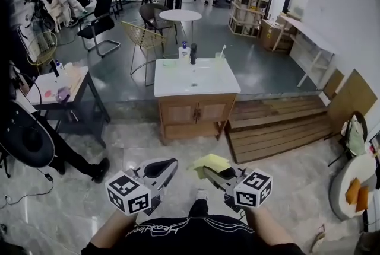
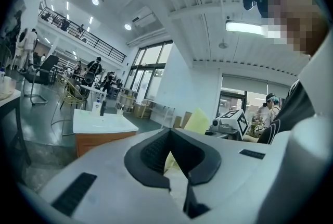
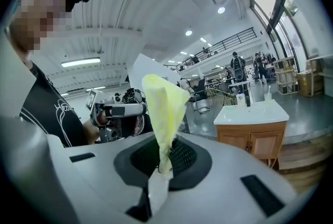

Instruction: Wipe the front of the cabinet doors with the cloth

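The wooden cabinet (image 1: 196,112) with a white sink top stands in the middle of the head view, a few steps ahead, its two doors shut. It also shows in the left gripper view (image 2: 101,137) and the right gripper view (image 3: 252,139). My right gripper (image 1: 206,171) (image 3: 165,159) is shut on a yellow cloth (image 1: 211,162) (image 3: 164,108), which stands up from its jaws. My left gripper (image 1: 171,163) (image 2: 169,133) is held beside it, shut with nothing in its jaws. The cloth (image 2: 197,121) shows beyond the left jaws. Both grippers are well short of the cabinet.
A low wooden platform (image 1: 279,126) lies right of the cabinet. A bottle (image 1: 184,50) and a dark faucet (image 1: 193,53) stand on the sink top. A table (image 1: 62,85) with small items and a person's black-clad leg (image 1: 74,158) are at left. Chairs and people fill the background.
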Available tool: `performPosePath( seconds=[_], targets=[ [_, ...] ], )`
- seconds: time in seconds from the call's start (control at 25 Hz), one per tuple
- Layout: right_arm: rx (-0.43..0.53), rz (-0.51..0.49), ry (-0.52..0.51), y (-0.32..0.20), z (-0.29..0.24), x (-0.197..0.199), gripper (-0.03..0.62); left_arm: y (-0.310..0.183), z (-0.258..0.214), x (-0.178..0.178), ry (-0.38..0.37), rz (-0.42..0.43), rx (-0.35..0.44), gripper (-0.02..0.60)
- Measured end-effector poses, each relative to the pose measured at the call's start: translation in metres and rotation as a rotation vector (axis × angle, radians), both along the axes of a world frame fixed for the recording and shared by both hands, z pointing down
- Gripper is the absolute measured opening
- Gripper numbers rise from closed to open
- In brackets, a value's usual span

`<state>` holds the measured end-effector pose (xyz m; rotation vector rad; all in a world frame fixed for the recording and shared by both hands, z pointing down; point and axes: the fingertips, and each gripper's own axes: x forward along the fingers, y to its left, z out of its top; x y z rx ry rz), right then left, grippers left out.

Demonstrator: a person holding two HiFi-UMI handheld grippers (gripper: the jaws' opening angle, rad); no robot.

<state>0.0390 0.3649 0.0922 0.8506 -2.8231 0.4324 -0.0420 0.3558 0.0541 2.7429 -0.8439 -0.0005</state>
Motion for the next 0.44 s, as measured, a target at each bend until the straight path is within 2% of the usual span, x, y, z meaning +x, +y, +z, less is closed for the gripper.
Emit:
performPosePath(
  seconds=[0.44],
  targets=[
    [0.024,-0.038,0.0,0.018,-0.015,-0.005,0.04,0.02,-0.013,0.001,0.014,-0.023,0.009,0.006]
  ],
)
